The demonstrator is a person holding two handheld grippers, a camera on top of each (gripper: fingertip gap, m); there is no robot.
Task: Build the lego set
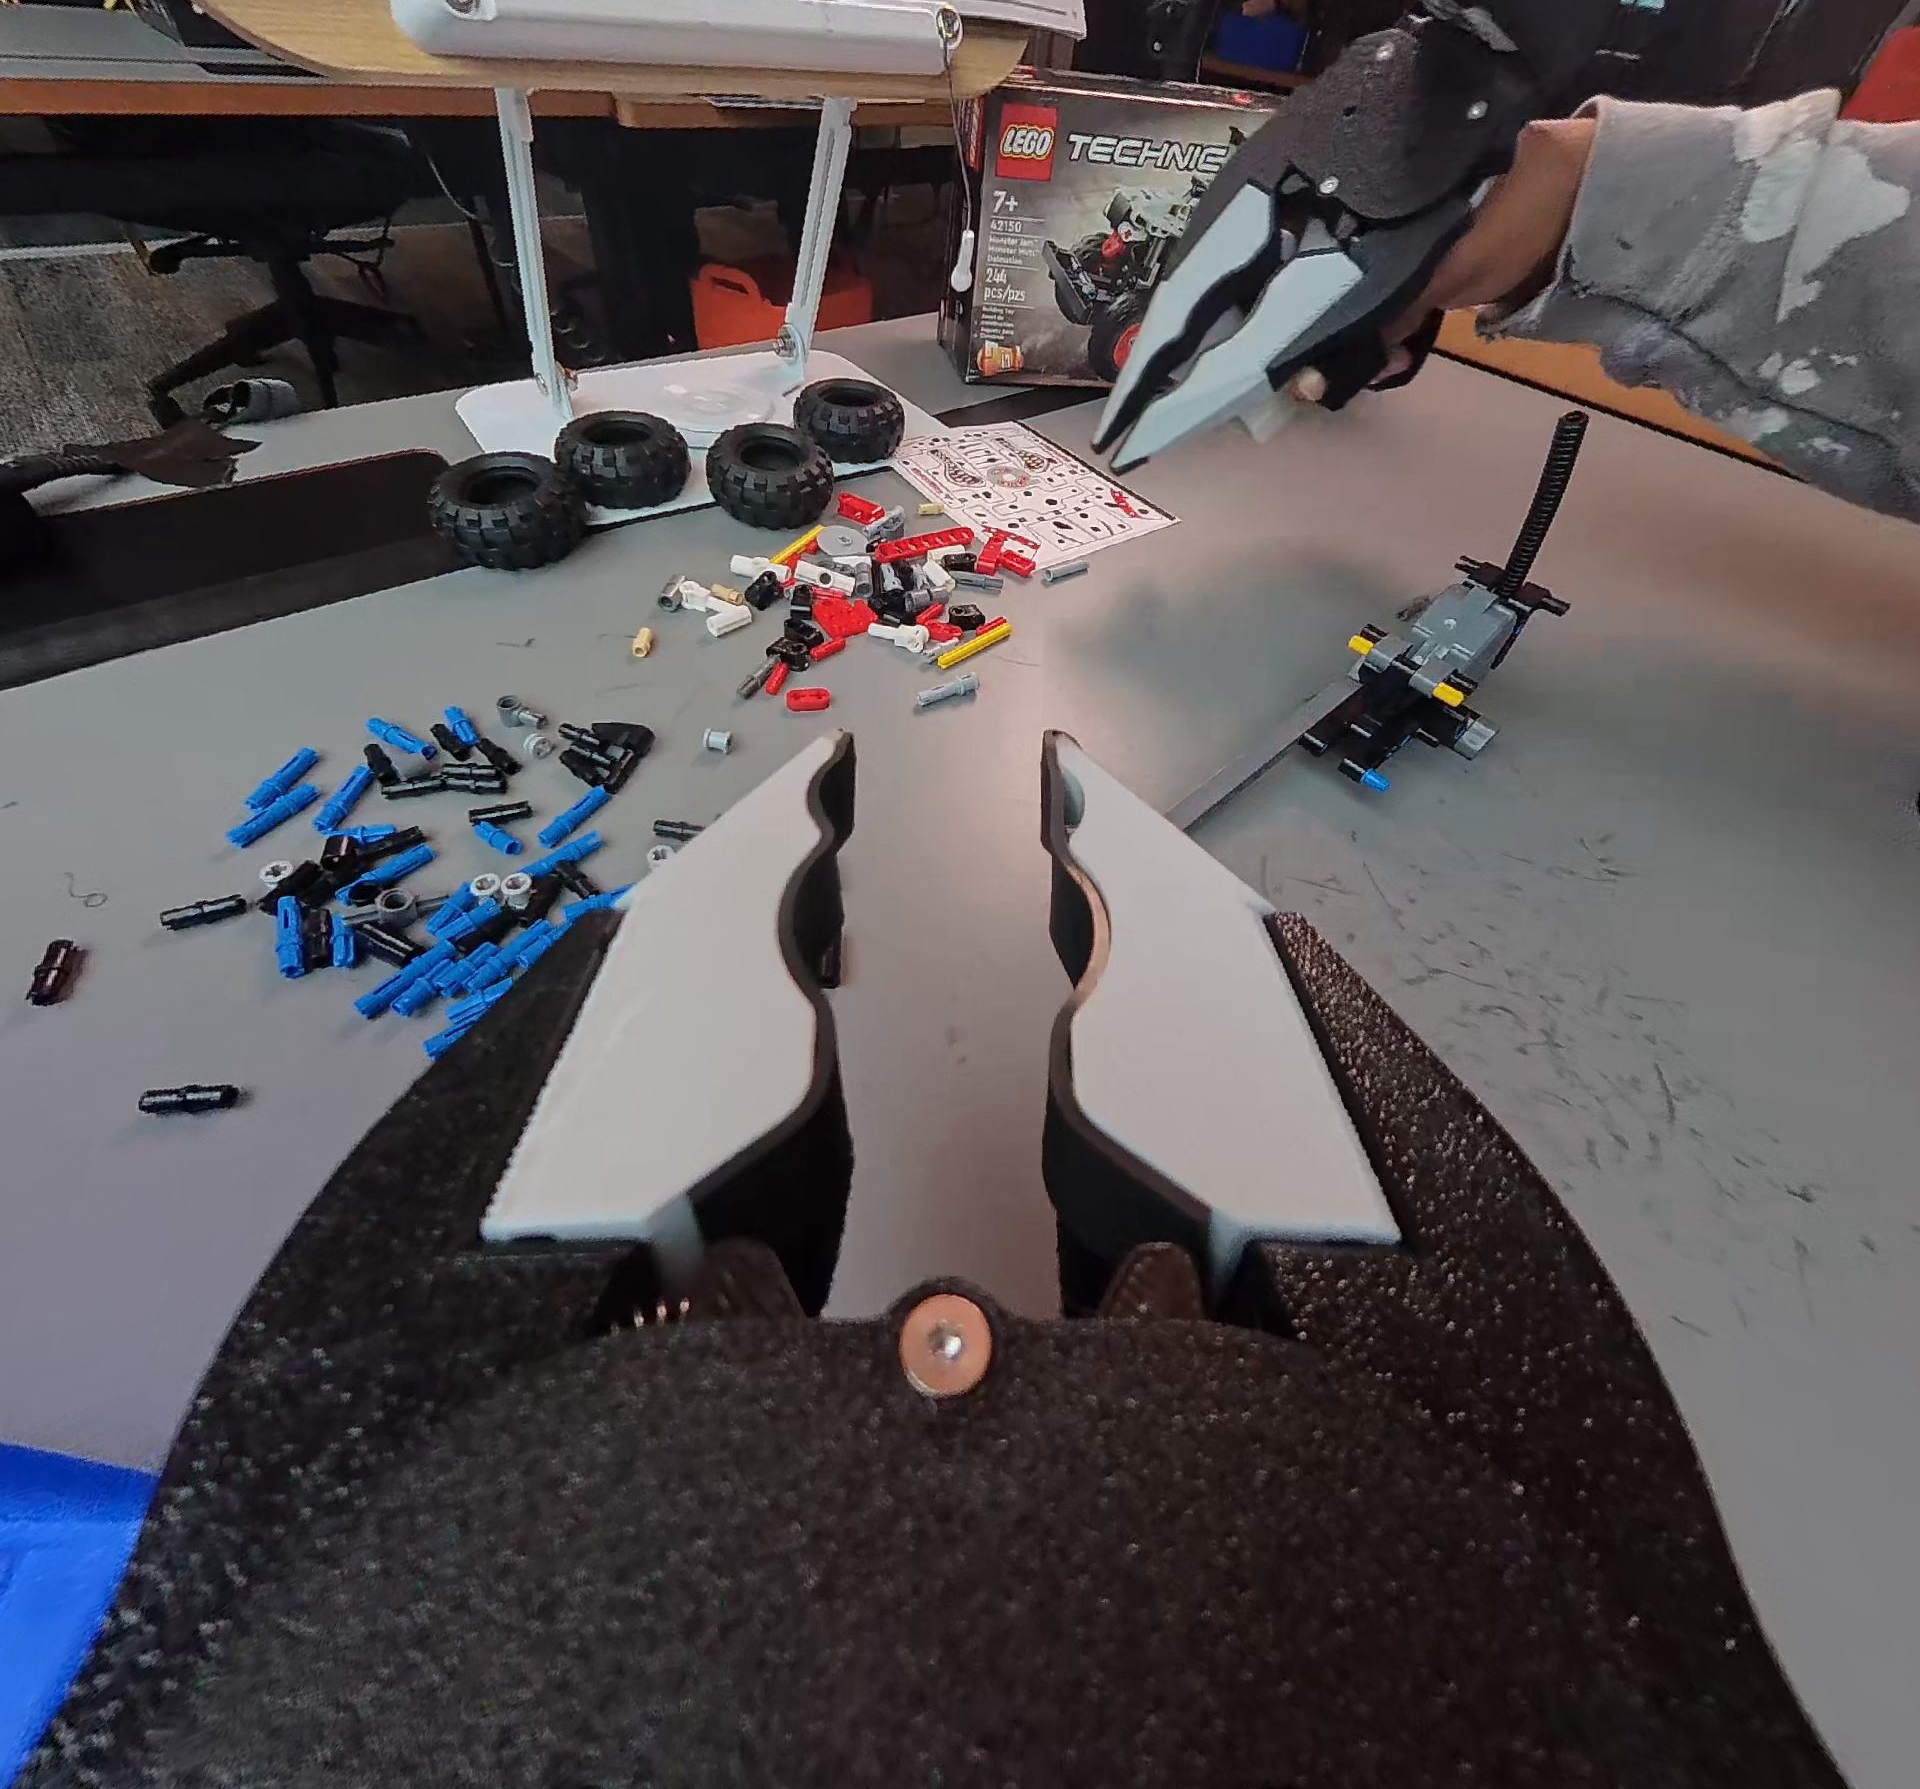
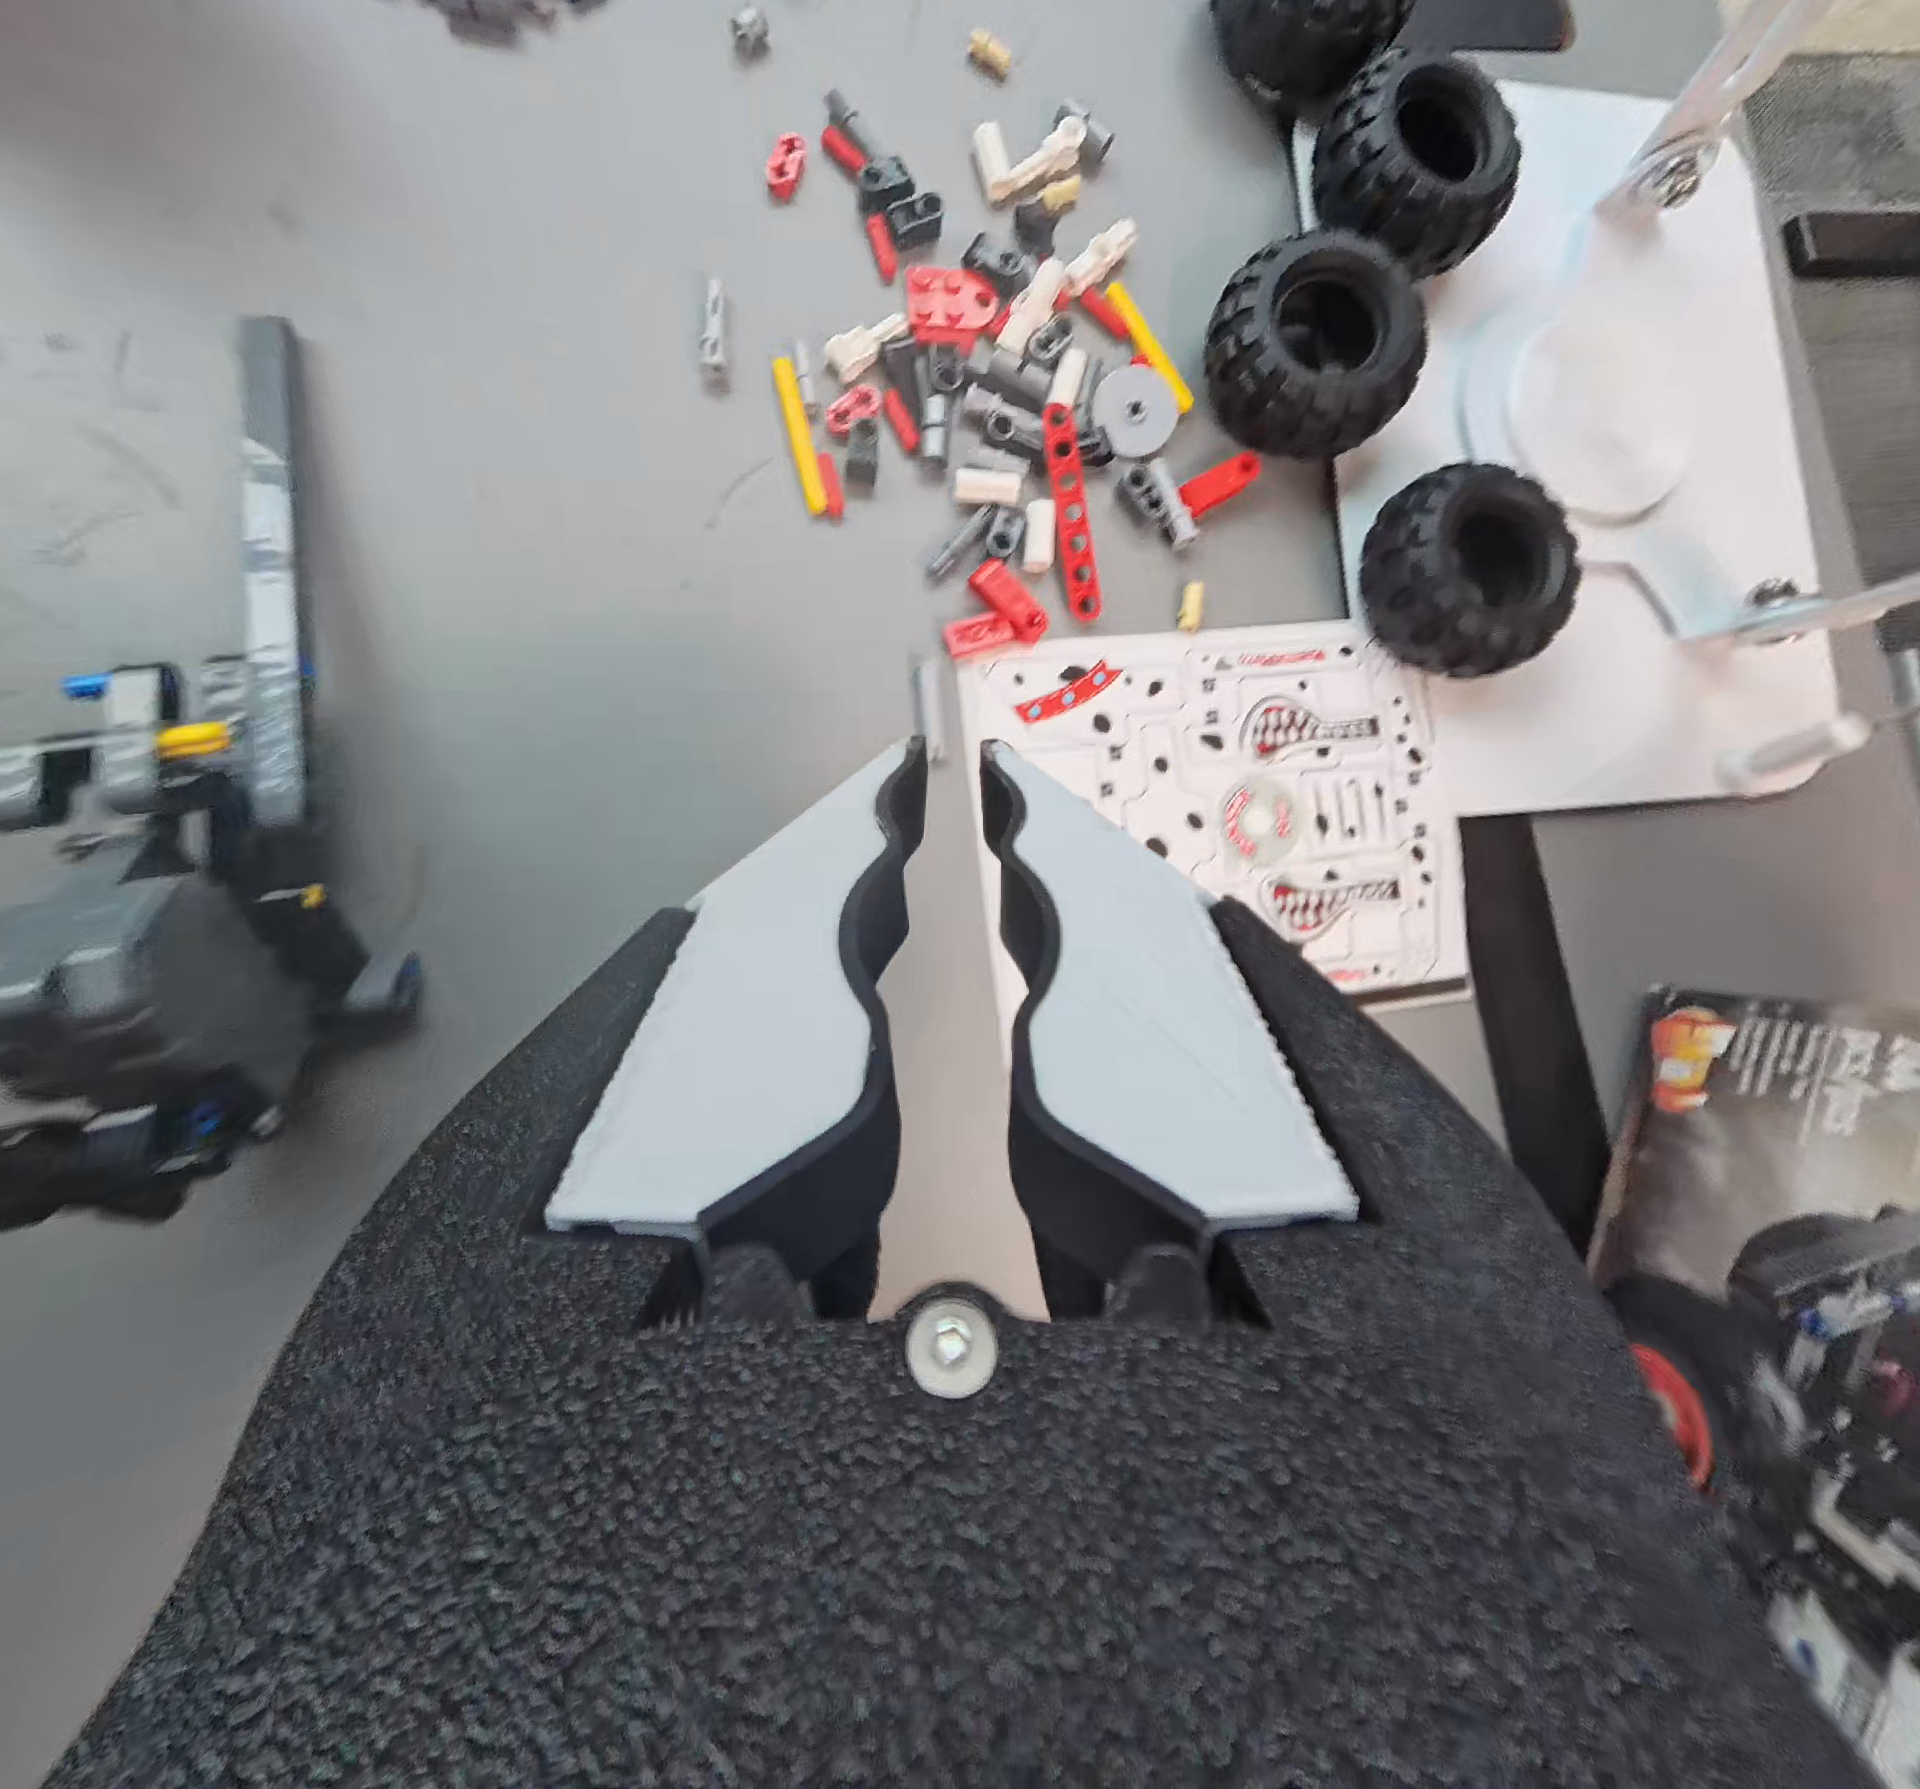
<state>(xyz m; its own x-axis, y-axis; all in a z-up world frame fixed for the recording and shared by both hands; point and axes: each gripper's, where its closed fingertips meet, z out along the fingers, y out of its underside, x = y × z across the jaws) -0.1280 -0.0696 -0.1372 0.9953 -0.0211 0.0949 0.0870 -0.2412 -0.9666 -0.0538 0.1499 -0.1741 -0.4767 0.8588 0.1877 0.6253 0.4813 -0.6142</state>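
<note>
- The right gripper (image 2: 953, 752) hangs above the tabletop (image 2: 540, 513) with its jaws parted by a narrow gap and nothing between them.
- Just ahead of its tips a small grey pin (image 2: 928, 700) lies on the tabletop, touching or nearly touching the left edge of the sticker sheet (image 2: 1205, 804). The pin's long axis runs roughly in line with the fingers, so the jaws would close across its width.
- Farther ahead lies the mixed pile of red, black, white and yellow parts (image 2: 997, 368); the four tyres (image 2: 1314, 342) stand along its right, by the white stand base (image 2: 1621, 451).
- The half-built chassis (image 2: 156, 908) sits well to the left of this gripper, blurred.
- The left gripper (image 1: 948, 752) is wide open and empty, low over the tabletop, with the blue and black pins (image 1: 416, 866) on its left.
- Judgement: the right gripper is the nearer tool to the grey pin and the mixed pile; a short forward descent is likely the next move.
</note>
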